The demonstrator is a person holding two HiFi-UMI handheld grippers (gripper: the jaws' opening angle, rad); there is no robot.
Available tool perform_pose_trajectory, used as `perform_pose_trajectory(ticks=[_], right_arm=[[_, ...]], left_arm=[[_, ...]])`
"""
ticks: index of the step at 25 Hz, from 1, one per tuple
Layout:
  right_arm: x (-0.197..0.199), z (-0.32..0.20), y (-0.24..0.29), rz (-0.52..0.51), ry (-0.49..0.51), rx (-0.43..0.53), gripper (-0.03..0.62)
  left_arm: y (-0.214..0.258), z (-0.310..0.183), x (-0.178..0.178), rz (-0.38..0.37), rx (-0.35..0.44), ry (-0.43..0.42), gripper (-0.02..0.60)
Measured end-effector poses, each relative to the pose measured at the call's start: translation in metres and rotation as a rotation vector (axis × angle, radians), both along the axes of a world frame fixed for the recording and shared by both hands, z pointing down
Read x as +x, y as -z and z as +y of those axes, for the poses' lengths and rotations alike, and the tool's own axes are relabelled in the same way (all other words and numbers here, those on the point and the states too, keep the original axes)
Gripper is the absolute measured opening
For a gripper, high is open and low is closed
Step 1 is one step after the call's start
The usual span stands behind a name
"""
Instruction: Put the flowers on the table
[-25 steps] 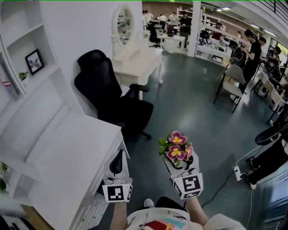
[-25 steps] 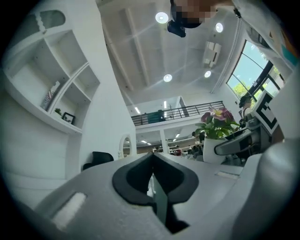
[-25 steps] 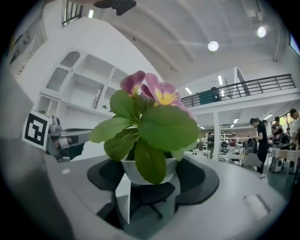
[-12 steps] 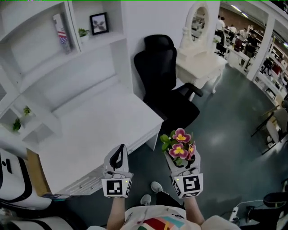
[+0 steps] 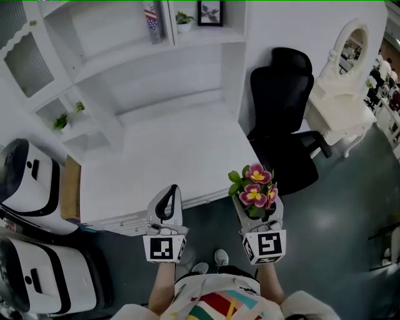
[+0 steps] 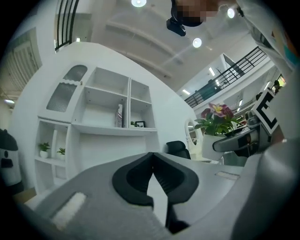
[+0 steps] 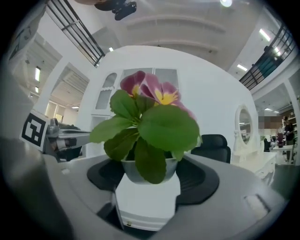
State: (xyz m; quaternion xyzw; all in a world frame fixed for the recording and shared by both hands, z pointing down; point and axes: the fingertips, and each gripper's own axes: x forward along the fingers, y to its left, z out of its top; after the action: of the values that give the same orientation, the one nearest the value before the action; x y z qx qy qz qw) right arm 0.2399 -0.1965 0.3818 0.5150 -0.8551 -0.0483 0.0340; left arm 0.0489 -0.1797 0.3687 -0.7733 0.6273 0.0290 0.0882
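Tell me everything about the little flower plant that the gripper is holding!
The flowers are pink-purple with yellow middles, above broad green leaves. They stand upright in a small, pale, smooth-looking pot. The right gripper has its jaws closed on the pot's sides and holds it in the air, just off the edge of the white table, not yet on it. Nothing else touches it. Whether the plant is real or fake can't be told.

One pot of flowers (image 5: 254, 187), two grippers (image 5: 169, 192) (image 5: 257, 203), one desk (image 5: 162, 162), one chair (image 5: 281, 94), one vanity (image 5: 337, 106), three shelf plants (image 5: 183, 19) (image 5: 60, 120) (image 5: 79, 106), one framed picture (image 5: 210, 12), two white machines (image 5: 28, 178) (image 5: 44, 281).
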Motion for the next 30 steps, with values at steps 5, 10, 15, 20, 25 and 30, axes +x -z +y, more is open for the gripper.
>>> perform_pose_trajectory(ticks=[5, 10, 15, 20, 25, 30], right_arm=[[-0.01, -0.022, -0.004, 0.004, 0.1, -0.009, 0.328], [-0.009, -0.038, -0.008, -0.016, 0.159, -0.011, 0.33], [-0.022, -0.051, -0.015, -0.038, 0.208, -0.031, 0.33], [-0.045, -0.067, -0.017, -0.027, 0.24, -0.025, 0.328], [-0.077, -0.084, -0.015, -0.002, 0.252, -0.007, 0.33], [-0.119, -0.108, -0.012, 0.012, 0.255, 0.006, 0.33]], left_arm=[[-0.002, -0.007, 0.002, -0.014, -0.014, 0.078, 0.005], [-0.001, -0.01, 0.005, -0.016, -0.013, 0.143, 0.005], [0.005, -0.022, 0.011, -0.042, 0.007, 0.179, 0.005], [0.002, -0.035, 0.003, -0.062, 0.007, 0.189, 0.005], [-0.004, -0.054, -0.04, -0.024, 0.009, 0.233, 0.004], [0.004, -0.076, -0.081, -0.042, 0.056, 0.231, 0.005]])
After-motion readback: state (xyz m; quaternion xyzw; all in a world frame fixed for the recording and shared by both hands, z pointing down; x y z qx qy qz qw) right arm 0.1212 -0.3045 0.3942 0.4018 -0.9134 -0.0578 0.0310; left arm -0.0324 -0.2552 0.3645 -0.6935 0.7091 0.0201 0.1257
